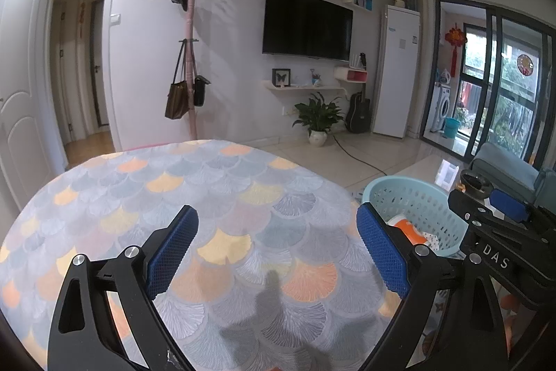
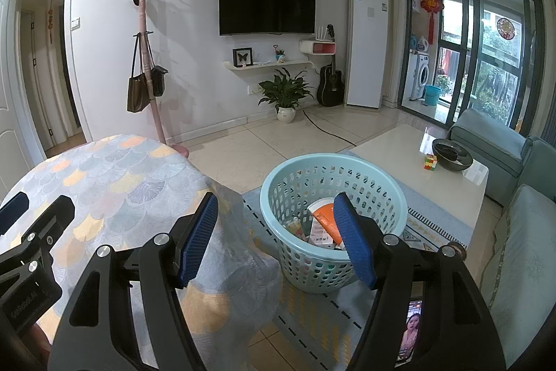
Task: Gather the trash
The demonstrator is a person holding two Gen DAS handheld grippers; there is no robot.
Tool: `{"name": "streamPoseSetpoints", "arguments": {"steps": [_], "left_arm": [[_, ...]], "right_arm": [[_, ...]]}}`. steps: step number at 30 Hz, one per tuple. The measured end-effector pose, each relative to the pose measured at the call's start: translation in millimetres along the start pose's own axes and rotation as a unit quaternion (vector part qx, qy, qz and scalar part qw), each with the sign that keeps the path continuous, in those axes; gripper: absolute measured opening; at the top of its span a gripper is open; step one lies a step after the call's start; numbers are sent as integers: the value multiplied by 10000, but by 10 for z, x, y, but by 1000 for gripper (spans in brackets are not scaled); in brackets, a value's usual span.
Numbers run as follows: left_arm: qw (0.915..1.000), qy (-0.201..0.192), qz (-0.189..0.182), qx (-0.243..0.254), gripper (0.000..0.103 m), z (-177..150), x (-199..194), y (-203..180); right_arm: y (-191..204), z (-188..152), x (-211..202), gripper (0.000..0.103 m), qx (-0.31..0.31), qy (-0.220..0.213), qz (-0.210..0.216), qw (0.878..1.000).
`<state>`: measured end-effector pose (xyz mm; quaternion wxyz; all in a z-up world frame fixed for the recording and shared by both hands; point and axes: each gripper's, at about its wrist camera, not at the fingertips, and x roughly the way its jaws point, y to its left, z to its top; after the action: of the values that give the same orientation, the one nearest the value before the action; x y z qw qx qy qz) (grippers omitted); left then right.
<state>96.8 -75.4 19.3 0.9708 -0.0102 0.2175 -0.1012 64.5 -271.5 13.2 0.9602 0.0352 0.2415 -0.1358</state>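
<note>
A light blue plastic basket (image 2: 302,252) stands on the rug right of the table and holds several pieces of trash, among them an orange and white carton (image 2: 321,219). It also shows in the left wrist view (image 1: 422,202). My left gripper (image 1: 278,249) is open and empty above the table's patterned cloth (image 1: 222,197). My right gripper (image 2: 278,239) is open and empty, hovering between the table edge and the basket. The left gripper's body (image 2: 24,249) shows at the left of the right wrist view.
The round table with fan-pattern cloth (image 2: 114,183) is at left. A white coffee table (image 2: 417,176) with a dark bowl (image 2: 451,153) and a puzzle cube (image 2: 430,161) stands right, sofas (image 2: 521,232) beyond. Potted plant (image 2: 285,96) and coat stand (image 2: 146,58) at the wall.
</note>
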Motion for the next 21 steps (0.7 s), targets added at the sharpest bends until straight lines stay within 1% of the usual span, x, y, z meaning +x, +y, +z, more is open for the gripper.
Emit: {"name": "streamPoseSetpoints", "arguments": {"steps": [21], "left_arm": [[10000,7,5,2,90,14,-11,-1]], "right_arm": [[7,-40,28,65,-18,53,42,10000]]}}
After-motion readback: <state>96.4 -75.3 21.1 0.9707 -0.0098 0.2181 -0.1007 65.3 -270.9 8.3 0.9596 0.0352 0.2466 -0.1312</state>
